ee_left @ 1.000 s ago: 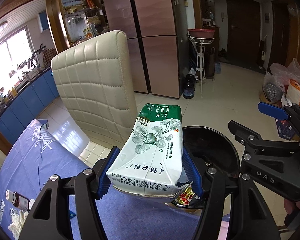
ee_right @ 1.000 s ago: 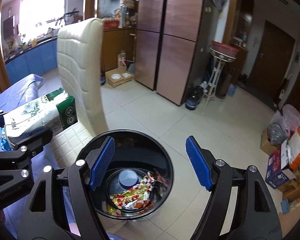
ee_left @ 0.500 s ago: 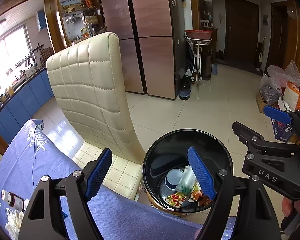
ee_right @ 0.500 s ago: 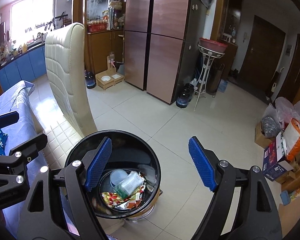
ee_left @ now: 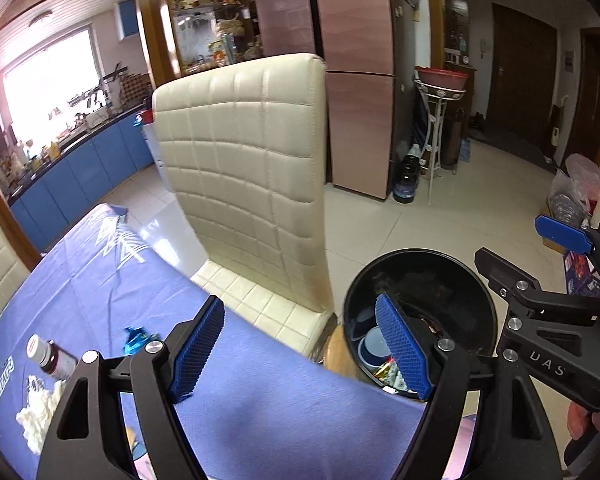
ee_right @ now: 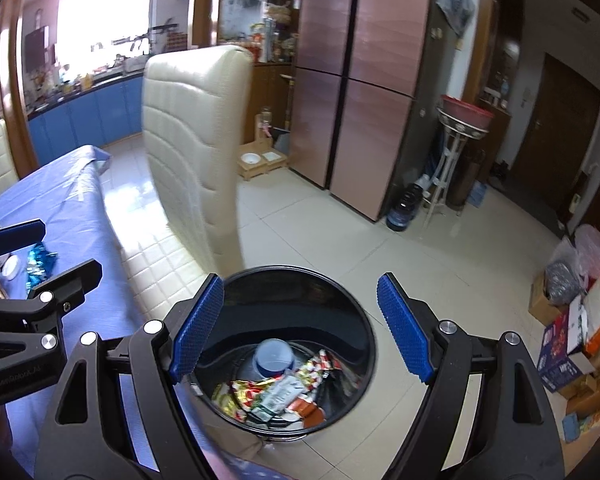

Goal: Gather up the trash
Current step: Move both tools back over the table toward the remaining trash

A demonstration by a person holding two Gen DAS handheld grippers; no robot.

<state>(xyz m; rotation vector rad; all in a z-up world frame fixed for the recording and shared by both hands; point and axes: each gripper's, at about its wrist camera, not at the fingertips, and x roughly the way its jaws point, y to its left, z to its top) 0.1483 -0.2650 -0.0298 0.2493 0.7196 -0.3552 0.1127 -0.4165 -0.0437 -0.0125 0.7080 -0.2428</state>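
Note:
A round black trash bin (ee_right: 352, 320) stands on the floor by the table corner; it also shows in the left wrist view (ee_left: 452, 280). It holds a blue cup (ee_right: 274, 356), wrappers and the tissue pack (ee_right: 278, 394). My left gripper (ee_left: 304, 350) is open and empty over the table edge, left of the bin. My right gripper (ee_right: 300, 332) is open and empty above the bin. On the blue tablecloth (ee_left: 100, 280) lie a blue wrapper (ee_left: 138, 340), a small brown bottle (ee_left: 50, 356) and crumpled white tissue (ee_left: 40, 412).
A cream quilted chair (ee_left: 252, 184) stands against the table, next to the bin. A copper fridge (ee_right: 360, 80), a plant stand (ee_right: 456, 160) and boxes and bags (ee_right: 580, 320) line the tiled floor.
My left gripper opened and let the green-and-white tissue pack fall into the bin. It then swung left, back over the table. My right gripper stayed open above the bin.

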